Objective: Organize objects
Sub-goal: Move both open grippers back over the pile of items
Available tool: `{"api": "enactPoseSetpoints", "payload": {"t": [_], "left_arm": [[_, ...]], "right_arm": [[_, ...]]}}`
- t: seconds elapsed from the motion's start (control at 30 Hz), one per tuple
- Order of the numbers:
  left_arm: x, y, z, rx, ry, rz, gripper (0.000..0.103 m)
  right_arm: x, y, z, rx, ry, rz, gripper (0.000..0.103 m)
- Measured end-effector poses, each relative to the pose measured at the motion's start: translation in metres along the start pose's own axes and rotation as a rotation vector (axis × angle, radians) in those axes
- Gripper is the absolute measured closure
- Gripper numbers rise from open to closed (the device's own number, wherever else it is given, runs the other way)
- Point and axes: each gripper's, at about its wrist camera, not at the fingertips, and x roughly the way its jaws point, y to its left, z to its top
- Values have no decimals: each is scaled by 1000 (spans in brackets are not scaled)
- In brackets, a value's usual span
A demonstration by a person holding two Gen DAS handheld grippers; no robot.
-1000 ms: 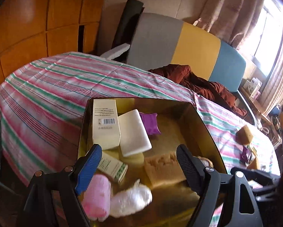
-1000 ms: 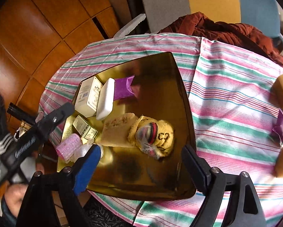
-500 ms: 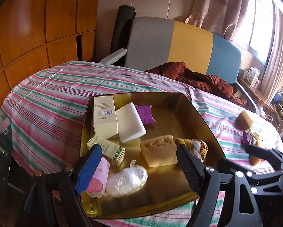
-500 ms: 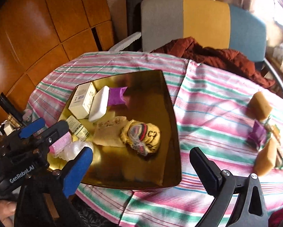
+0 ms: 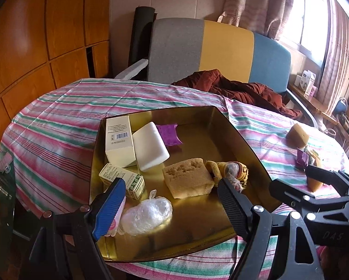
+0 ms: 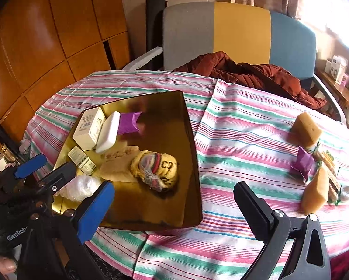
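Observation:
A gold tray (image 5: 242, 140) (image 6: 193, 163) sits on the striped tablecloth. It holds a cream box (image 5: 118, 140), a white bar (image 5: 151, 147), a purple packet (image 5: 168, 134), a small green-print box (image 5: 127, 179), a tan sponge (image 5: 188, 179), a yellow knit bundle (image 6: 155, 168), a clear plastic bag (image 5: 148, 214) and a pink roll. My left gripper (image 5: 169, 210) is open and empty over the tray's near edge. My right gripper (image 6: 174, 207) is open and empty over the tray's near right corner. On the cloth to the right lie two tan sponges (image 6: 306, 128) (image 6: 315, 191) and a purple packet (image 6: 302, 163).
A grey, yellow and blue chair (image 6: 239, 32) with a rust-red jacket (image 6: 249, 74) stands behind the table. Wooden panels (image 5: 34, 35) line the left wall. A green-print packet (image 6: 329, 163) lies by the right sponges. A shelf with small boxes (image 5: 307, 84) is at far right.
Both grippers have pulled back and up from the tray, so more of the table shows. The yellow knit bundle stays in the tray. Both grippers stay open.

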Motion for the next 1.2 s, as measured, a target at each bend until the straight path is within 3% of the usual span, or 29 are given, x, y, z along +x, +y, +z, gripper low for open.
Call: {"api": "enactPoseSetpoints", "payload": {"t": [0.3,0.5,0.7,1.0,1.1,1.2], "left_arm": [[3,-19,-2,51,21,-52,20],[5,-29,-3,69,29,-100,22],[8,-40,-2,84,52,-157,22],[10,-66,2,131,76,-218,22],[13,-77,4,131,96,-247,22],[16,-92,6,144,120,-286,22]], "right_arm": [[0,-33,-4,72,7,-39,0],[6,-68,-10,151,46,-61,0],[-5,-110,-9,213,31,-111,0],[-46,-232,1,381,-61,-290,0],[-57,-279,-3,455,-101,-395,0],[-59,-322,-19,549,-125,-446,0]]}}
